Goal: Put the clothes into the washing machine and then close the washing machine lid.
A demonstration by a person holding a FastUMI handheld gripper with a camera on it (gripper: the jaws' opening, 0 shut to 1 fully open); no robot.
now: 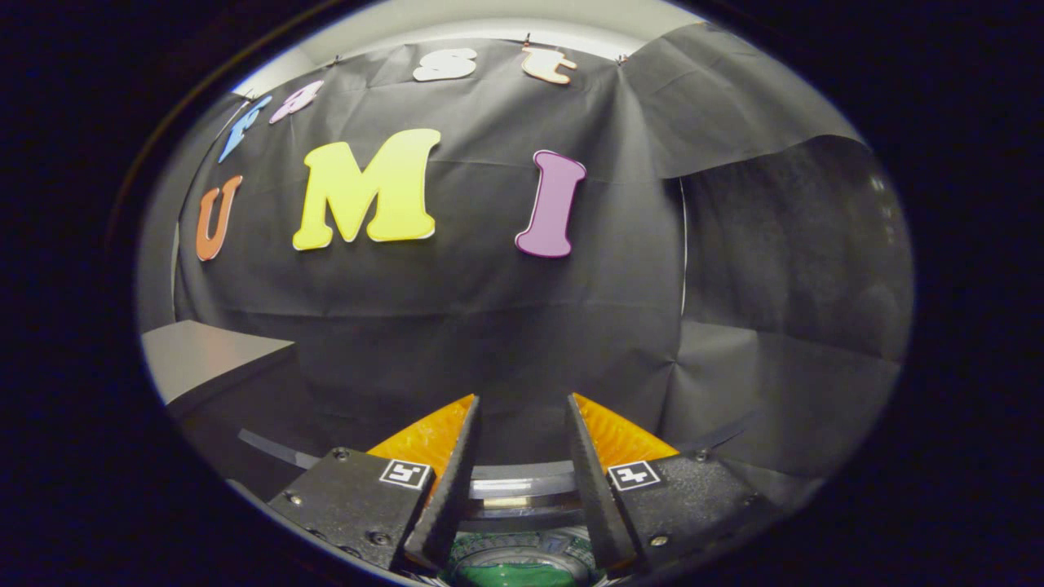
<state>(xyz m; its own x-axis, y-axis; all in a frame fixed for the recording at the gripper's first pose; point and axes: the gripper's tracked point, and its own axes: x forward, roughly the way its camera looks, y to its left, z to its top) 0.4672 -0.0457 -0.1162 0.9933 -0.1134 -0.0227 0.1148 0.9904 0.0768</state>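
1. The fingers (458,481) of the gripper (522,408) are held apart, released, with nothing gripped between them; open space and the black cloth wall (506,342) are seen in the gap.
2. Low between the fingers, right at their base, the washing machine (522,562) is glimpsed: a curved pale rim, a dark band under it, and a round opening with something green inside. Whether that green is clothing cannot be told.
3. The machine's lid cannot be made out clearly; the curved band (514,489) just beyond the fingers may be part of it, but this is not certain.
4. A risk is judged here: the fingers are aimed at the wall rather than down at the drum, so a blind reach could be misplaced and the rim struck.
5. A second risk: with the lid's edge barely seen, it could be missed or pushed off-line and left ajar.
6. Off to the left, well apart, a grey bench (212,350) corner is seen.
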